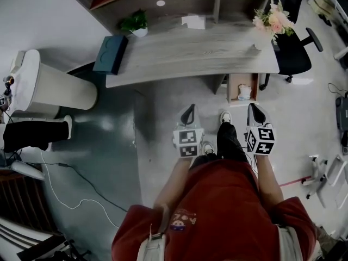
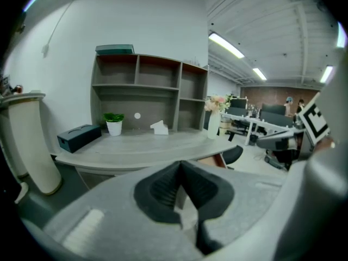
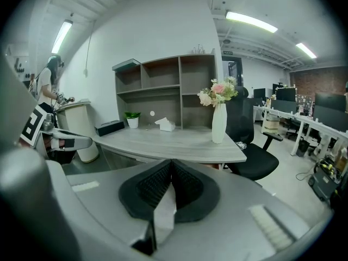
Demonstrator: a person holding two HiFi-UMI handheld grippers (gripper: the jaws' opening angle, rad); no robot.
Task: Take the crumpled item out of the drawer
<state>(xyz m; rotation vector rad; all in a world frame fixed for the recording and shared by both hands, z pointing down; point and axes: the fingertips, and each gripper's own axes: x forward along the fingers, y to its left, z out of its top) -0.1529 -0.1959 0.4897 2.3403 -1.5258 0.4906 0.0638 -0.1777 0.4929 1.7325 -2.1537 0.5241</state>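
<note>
Lying in the pulled-out brown wooden drawer (image 1: 232, 89) under the right end of the pale grey wood-grain desk (image 1: 190, 53), the crumpled white item (image 1: 244, 92) shows only in the head view. There it is a small pale lump, too small to tell what it is made of. It seems to be the only thing in the drawer, though the back part under the desktop is hidden.

As I judge it, the task has hardly begun. The drawer stands open, but the item is not yet lifted, and the person stands well back from the desk on the grey floor. The left gripper (image 1: 188, 115) and the right gripper (image 1: 255, 113) are held low in front of the body, well apart from the drawer. Each gripper's own view shows its ribbed black pads pressed together with nothing between them, so both are empty. What is left is the walk in, the reach down, the grip and the lift out.

On the desktop, a tall white vase (image 1: 273, 19) holds pink flowers near the right edge. A small white pot (image 1: 136, 25) holds a green plant at the back. A dark teal box (image 1: 110, 54) overhangs the left end, closed as far as I can tell. The grey open shelf unit (image 3: 163, 91) behind looks mostly bare.
</note>
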